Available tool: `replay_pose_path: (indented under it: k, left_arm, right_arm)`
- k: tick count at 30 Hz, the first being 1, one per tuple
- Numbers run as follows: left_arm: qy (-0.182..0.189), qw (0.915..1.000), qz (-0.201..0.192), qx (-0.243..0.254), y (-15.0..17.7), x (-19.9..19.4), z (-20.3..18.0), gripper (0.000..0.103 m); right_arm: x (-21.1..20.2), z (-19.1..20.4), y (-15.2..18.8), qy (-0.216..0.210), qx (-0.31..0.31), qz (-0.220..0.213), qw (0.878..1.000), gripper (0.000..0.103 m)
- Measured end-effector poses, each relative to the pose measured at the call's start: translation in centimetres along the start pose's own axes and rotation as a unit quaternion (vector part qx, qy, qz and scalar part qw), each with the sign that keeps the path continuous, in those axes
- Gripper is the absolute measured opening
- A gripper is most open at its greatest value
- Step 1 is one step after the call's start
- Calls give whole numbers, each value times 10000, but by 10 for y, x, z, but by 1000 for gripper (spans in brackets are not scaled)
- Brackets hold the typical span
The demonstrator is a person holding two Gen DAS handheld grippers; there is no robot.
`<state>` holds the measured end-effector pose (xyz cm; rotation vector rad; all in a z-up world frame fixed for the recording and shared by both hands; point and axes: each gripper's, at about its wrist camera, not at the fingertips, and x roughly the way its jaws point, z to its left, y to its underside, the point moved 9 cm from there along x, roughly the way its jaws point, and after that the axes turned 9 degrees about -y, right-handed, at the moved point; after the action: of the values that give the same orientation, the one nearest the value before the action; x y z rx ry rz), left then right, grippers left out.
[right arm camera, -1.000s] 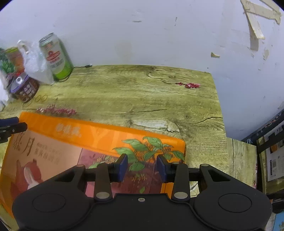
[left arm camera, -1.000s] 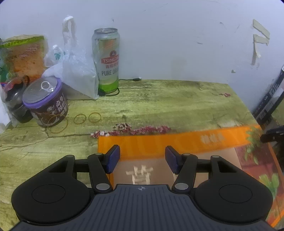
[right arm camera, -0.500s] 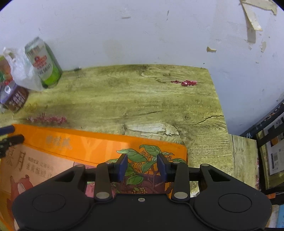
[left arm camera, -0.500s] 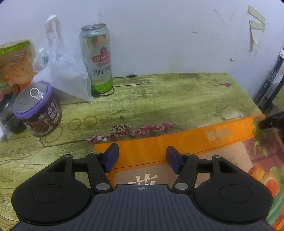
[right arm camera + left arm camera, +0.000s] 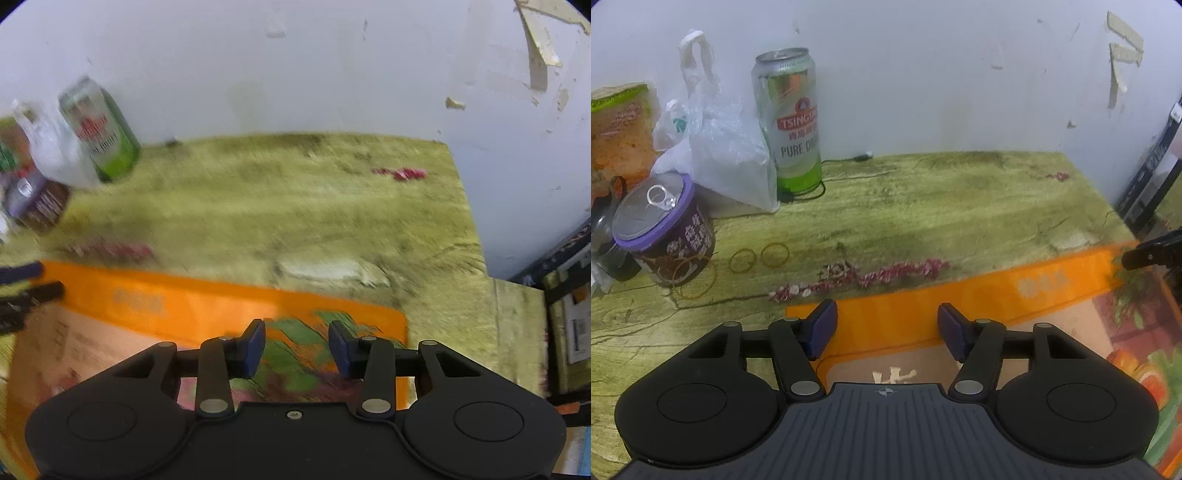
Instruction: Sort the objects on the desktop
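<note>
A flat orange package (image 5: pixel 960 295) printed with fruit and leaves lies on the green wood-grain table (image 5: pixel 960 206). My left gripper (image 5: pixel 884 328) hovers over its left part, jaws apart, the orange surface showing between the blue pads with nothing pinched. My right gripper (image 5: pixel 297 347) stands over the package (image 5: pixel 184 306) near its right corner. Its jaws are opening and the leaf print shows in the narrow gap, no pad pressing on it. The right wrist view is motion-blurred. Each gripper's tip shows in the other's view: right gripper (image 5: pixel 1152 253), left gripper (image 5: pixel 22 291).
Against the back wall at left stand a tall green beer can (image 5: pixel 790 125), a clear plastic bag (image 5: pixel 720 155), a purple-lidded tin (image 5: pixel 661 236) and a snack pack (image 5: pixel 617 125). Rubber bands (image 5: pixel 759 256) lie nearby. The table ends at right beside dark shelving (image 5: pixel 569 325).
The left jaws have spread a little wider over the package. The right jaws have parted slightly, and the right view has become blurred. The package stays flat on the table.
</note>
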<state>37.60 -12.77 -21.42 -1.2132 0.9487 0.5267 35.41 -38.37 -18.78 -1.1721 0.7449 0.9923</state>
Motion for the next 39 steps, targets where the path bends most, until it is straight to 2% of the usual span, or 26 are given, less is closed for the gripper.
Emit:
replay_pose_path:
  k: [10, 21, 26, 28, 30, 33, 35, 39]
  left_arm:
    - [-73, 9998, -78, 193, -4, 9, -4, 62]
    - [-71, 9997, -110, 185, -3, 9, -5, 62]
    - [-11, 9997, -116, -196, 5, -19, 12, 63]
    - [-76, 9994, -126, -318, 18, -34, 24, 63]
    - [-111, 9982, -7, -594, 38, -48, 38, 64]
    - [-104, 9934, 235, -1121, 68, -61, 55, 69]
    - [-62, 9899, 316, -1383, 83, -66, 63, 73]
    - [211, 9840, 472, -1706, 98, -70, 66, 81]
  right_arm:
    - [27, 24, -6, 143, -434, 46, 9989, 36]
    - [26, 23, -4, 171, -415, 18, 9990, 36]
    - [-18, 16, 3, -89, -187, -283, 9994, 36]
    - [-45, 10, 10, -115, -94, -436, 9989, 43]
    - [-68, -7, 27, -149, 163, -521, 9984, 60]
    - [-86, -35, 63, -311, 699, -506, 9958, 71]
    - [-87, -50, 86, -506, 1065, -413, 9922, 76]
    - [-74, -66, 114, -970, 1713, -249, 9801, 77]
